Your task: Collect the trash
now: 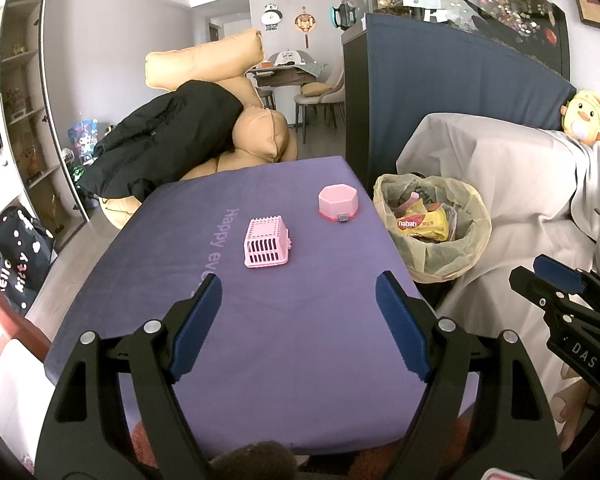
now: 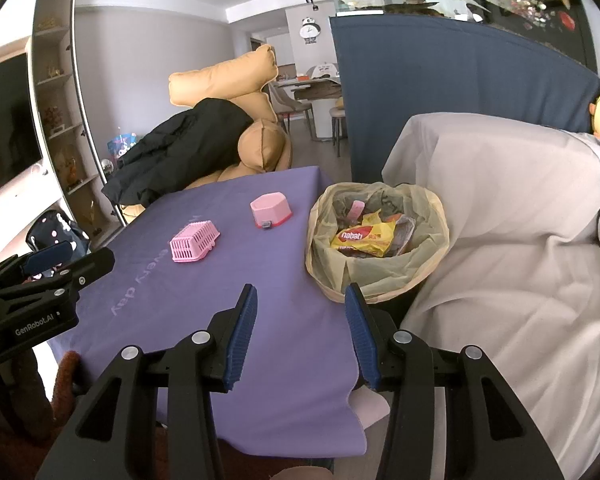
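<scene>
Trash fills the lined bin that stands just off the right edge of the purple-covered table, wedged between it and a sofa draped in a white sheet. On top of the heap lies a yellow Nabati wrapper, its long axis running roughly left to right, printed name facing up. On the cloth itself sit a pink slatted basket, turned upside down near the middle, and a pink hexagonal box toward the far right corner. The left gripper hovers level over the near edge of the table, jaws spread wide and holding nothing. The right gripper hangs over the near right corner, aimed toward the bin, its jaws parted more narrowly and also empty. A black jacket is slung over the tan armchair beyond the far edge.
</scene>
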`<state>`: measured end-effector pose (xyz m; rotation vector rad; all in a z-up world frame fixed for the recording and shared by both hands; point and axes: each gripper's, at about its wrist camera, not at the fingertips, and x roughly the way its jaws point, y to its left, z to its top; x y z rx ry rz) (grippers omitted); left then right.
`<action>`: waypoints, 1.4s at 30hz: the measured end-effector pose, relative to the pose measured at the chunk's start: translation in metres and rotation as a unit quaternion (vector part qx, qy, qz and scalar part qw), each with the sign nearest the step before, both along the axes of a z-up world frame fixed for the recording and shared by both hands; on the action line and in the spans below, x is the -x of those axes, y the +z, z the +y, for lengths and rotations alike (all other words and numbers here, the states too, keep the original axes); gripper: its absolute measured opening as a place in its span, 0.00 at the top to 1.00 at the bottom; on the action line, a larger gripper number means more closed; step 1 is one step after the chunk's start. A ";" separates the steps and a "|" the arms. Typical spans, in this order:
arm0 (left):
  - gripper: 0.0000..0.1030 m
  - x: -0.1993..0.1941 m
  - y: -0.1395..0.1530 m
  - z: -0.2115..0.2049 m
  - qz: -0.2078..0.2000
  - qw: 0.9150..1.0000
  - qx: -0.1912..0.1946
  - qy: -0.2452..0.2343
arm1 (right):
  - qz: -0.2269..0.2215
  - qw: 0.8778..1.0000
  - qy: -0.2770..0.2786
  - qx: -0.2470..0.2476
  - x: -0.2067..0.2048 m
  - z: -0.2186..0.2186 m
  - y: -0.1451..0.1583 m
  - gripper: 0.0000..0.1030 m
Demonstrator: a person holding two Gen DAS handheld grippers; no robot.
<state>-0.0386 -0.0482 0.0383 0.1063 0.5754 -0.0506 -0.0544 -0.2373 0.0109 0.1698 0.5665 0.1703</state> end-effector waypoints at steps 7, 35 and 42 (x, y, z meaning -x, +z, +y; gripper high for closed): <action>0.27 0.000 -0.001 0.000 0.002 1.000 0.000 -0.001 | 0.001 1.000 0.000 0.001 0.000 0.000 -0.001 0.58; 0.27 -0.004 -0.007 0.005 0.013 1.000 0.015 -0.005 | 0.002 1.000 0.000 0.008 -0.001 -0.003 -0.003 0.58; 0.30 -0.020 -0.002 0.124 -0.003 0.990 0.046 0.133 | 0.053 0.994 -0.088 0.044 -0.040 -0.114 -0.034 0.58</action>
